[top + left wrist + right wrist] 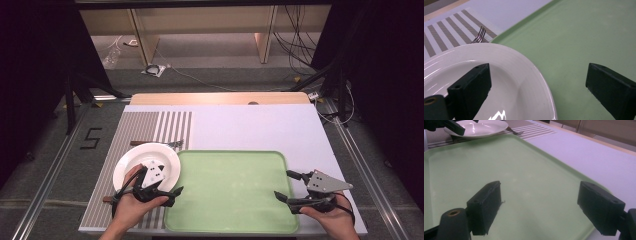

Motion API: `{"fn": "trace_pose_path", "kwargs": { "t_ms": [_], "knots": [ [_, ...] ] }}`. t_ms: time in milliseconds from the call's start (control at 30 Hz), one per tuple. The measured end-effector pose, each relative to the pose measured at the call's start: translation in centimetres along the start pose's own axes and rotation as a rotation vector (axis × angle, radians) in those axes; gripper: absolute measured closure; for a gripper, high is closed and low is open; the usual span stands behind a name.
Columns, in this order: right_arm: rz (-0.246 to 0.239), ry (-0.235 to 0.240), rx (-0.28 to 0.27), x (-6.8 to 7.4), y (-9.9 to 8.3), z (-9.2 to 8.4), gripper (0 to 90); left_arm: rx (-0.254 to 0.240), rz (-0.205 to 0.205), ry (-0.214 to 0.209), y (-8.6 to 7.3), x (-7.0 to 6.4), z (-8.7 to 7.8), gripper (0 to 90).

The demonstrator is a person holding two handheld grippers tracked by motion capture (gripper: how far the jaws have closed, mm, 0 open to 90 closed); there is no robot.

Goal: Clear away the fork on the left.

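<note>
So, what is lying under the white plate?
The plate sits on a striped placemat. A fork pokes out at its far edge; a dark tip shows nearer. Anything else underneath is hidden.

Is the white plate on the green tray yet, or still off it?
Still off. The white plate sits on the striped placemat, its rim just meeting the green tray edge; the tray is empty.
</note>
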State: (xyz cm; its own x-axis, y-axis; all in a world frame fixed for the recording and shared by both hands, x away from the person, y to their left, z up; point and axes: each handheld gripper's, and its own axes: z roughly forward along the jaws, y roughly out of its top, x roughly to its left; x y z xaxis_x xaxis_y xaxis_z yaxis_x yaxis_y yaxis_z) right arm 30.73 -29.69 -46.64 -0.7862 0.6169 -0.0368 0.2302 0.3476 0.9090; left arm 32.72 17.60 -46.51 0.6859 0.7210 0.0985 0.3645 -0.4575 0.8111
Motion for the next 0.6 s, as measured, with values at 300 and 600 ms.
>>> {"fn": "trace_pose_path", "kwargs": {
  "t_ms": [300,600],
  "knots": [
    [-0.005,-0.008,0.004,0.1,0.1,0.0,20.2,-0.002,0.005,0.025,0.4,0.0,-0.3,17.5],
    [-0.012,-0.012,0.001,0.2,0.2,0.1,20.2,0.062,0.007,0.075,2.6,1.3,0.1,89.8]
  ]
}}
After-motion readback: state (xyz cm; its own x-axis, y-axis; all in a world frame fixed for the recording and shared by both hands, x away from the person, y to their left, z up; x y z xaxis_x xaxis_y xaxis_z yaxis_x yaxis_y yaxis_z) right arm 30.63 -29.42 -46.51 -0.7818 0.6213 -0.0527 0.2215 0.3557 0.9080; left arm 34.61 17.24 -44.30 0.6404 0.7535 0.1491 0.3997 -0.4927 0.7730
